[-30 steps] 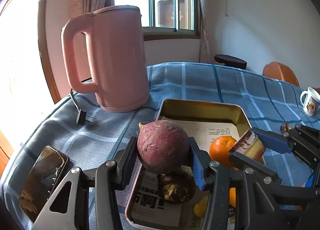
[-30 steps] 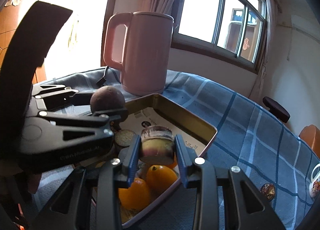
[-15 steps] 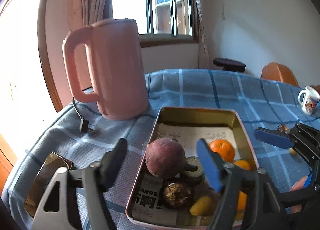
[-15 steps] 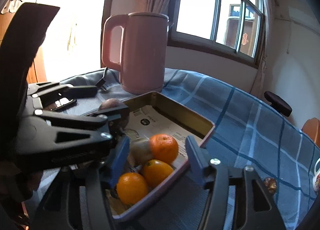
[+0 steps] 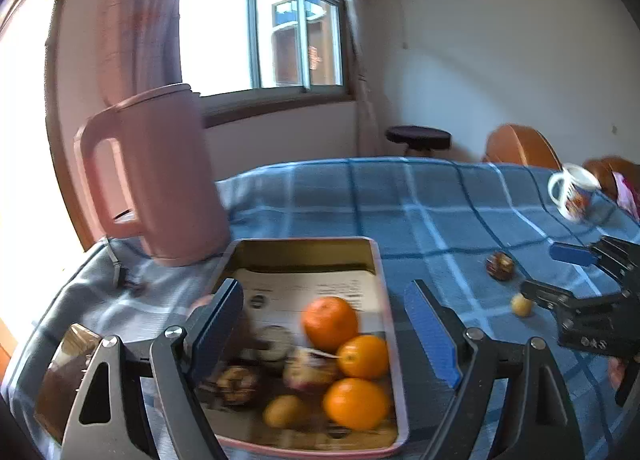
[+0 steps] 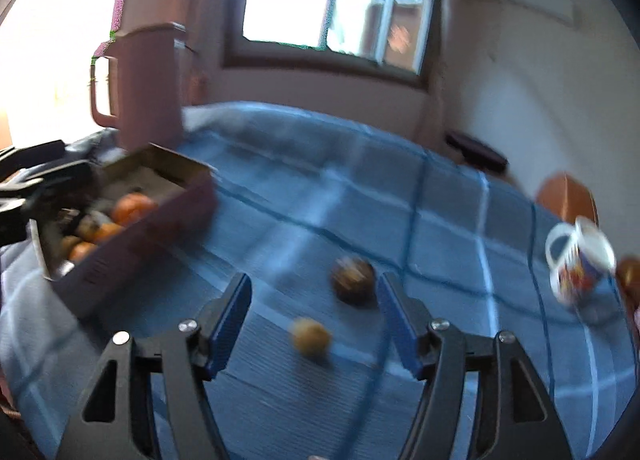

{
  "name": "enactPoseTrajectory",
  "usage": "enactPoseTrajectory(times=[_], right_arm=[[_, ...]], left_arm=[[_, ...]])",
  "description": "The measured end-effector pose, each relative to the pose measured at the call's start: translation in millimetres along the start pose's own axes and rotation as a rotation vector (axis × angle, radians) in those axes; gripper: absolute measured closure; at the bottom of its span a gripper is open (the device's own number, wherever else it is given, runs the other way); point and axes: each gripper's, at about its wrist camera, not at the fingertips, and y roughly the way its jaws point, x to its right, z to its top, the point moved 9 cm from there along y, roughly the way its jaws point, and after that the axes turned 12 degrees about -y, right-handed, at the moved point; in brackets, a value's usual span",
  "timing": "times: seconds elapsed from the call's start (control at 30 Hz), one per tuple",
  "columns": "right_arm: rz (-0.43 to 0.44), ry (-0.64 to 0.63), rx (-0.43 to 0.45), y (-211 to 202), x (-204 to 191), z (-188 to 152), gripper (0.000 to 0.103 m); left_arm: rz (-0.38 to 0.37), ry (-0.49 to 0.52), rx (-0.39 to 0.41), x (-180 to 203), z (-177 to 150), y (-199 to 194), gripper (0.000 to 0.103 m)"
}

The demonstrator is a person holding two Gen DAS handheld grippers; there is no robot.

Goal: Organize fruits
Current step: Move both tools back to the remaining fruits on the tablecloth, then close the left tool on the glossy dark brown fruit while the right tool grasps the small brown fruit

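Metal tray (image 5: 384, 300) holding oranges (image 5: 330, 322), pink kettle (image 5: 160, 176) behind

I can read nothing: the print on the paper (image 5: 308, 292) lining my tray (image 5: 394, 344) is blurred, and so is the picture on the mug (image 5: 573, 196).
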Motion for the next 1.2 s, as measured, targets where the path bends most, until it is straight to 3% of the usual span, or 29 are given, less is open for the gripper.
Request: enactPoseTrajectory(times=[0.23, 0.57, 0.63, 0.7, 0.83, 0.97, 1.2], right_arm=[[0.046, 0.018, -0.05, 12, 3, -13, 0.037], [0.104, 0.004, -0.139, 29, -6, -23, 0.049], [0.124, 0.016, -0.161, 35, -6, -26, 0.055], [0.155, 0.021, -0.178, 39, -8, -28, 0.072], [0.166, 0.023, -0.162, 35, -9, -28, 0.073], [0.094, 0.052, -0.138, 28, 12, -28, 0.074], [-0.091, 0.176, -0.15, 29, 85, -41, 0.074]], left_arm=[[-0.022, 0.081, -0.036, 34, -14, 7, 0.019], [-0.031, 0.106, -0.046, 47, -12, 11, 0.019], [-0.035, 0.116, -0.051, 51, -12, 13, 0.019], [-0.035, 0.126, -0.057, 56, -12, 16, 0.019], [-0.051, 0.152, -0.088, 71, -13, 28, 0.019], [-0.097, 0.146, -0.161, 93, -17, 47, 0.019], [-0.185, 0.13, -0.282, 149, -29, 82, 0.019]])
